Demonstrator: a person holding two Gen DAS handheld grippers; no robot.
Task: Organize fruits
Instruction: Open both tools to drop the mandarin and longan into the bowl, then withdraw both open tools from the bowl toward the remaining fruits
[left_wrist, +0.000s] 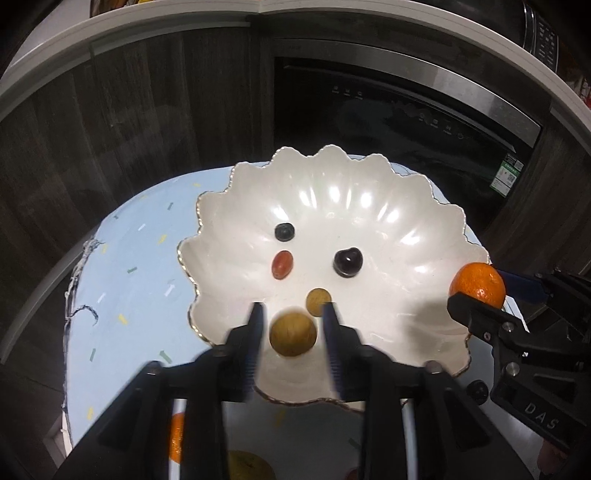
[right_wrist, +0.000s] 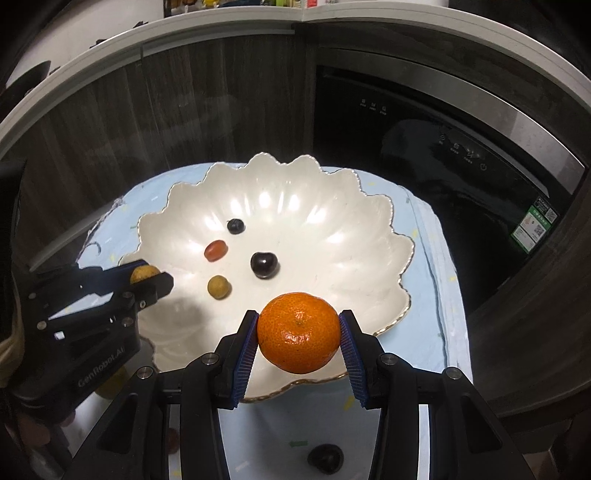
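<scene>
Right gripper (right_wrist: 299, 332) clamps the soft-skinned, light mandarin (right_wrist: 299, 332) at its equator above the bowl (right_wrist: 332, 221) rim at 6 o'clock; left gripper (left_wrist: 293, 325) jaws spread, longan (left_wrist: 293, 334) loose between.

Dim room, glare streaks on the white bowl (left_wrist: 369, 206), fisheye-bent edges.

free: right half of bowl (right_wrist: 369, 258) bare | blocked: cherry (right_wrist: 264, 264), longan (right_wrist: 219, 287), grape (right_wrist: 215, 250), blueberry (right_wrist: 235, 225) centre-left
</scene>
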